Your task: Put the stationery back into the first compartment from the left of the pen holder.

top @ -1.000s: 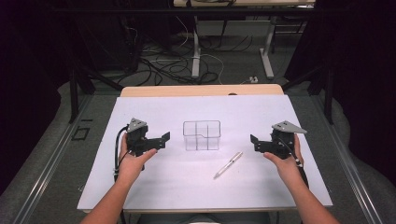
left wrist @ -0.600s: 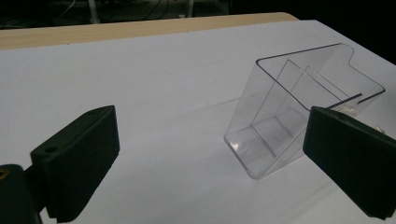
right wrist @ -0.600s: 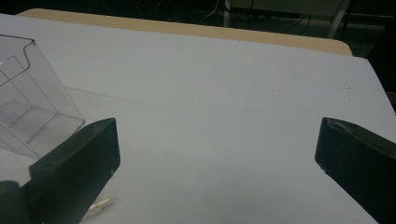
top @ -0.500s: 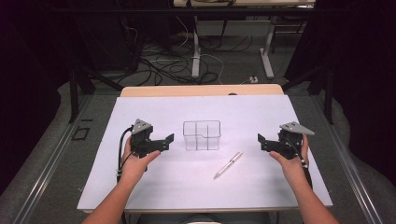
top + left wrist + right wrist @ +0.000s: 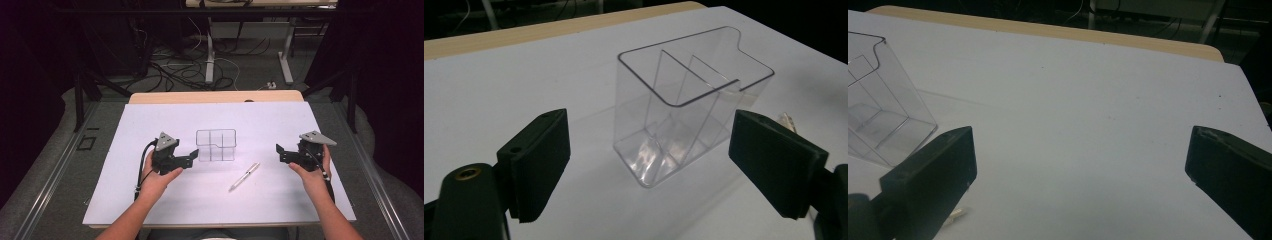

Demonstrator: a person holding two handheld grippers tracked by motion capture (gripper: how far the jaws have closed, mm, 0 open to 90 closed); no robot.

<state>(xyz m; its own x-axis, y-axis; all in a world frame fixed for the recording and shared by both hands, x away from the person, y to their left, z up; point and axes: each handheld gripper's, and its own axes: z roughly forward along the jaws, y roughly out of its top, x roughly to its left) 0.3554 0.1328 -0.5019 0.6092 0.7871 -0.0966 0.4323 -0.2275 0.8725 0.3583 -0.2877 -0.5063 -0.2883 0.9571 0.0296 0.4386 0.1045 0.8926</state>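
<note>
A clear plastic organizer point(image 5: 216, 145) stands upright near the middle of the white table cover point(image 5: 150, 120), its inside split by thin walls into several compartments. In the left gripper view the same organizer point(image 5: 684, 100) sits just ahead of the black jaws, framed between them but not touched by either pad.

The left gripper point(image 5: 186, 159) is held in the person's left hand point(image 5: 157, 181), just beside the organizer's left wall, with its jaws pointing toward it. The jaws have just been closing a little, yet they stand apart with a wide gap, and nothing is clamped between them. From above, the tips look very near the organizer's near-left corner; whether they brush it is hard to tell from that angle, though the gripper's own camera shows bare table between pads and plastic.

A pen point(image 5: 244, 176) with a pale barrel lies flat on the cover, in front of the organizer and a little to its right, tilted diagonally. It is apart from both grippers.

The right gripper point(image 5: 281, 152) rests in the person's right hand point(image 5: 312, 175), well apart from the organizer on the right part of the table. Its jaws are spread wide and grasp nothing; in the right gripper view, bare white cover lies between them, with the organizer point(image 5: 878, 115) at the left edge.
</note>
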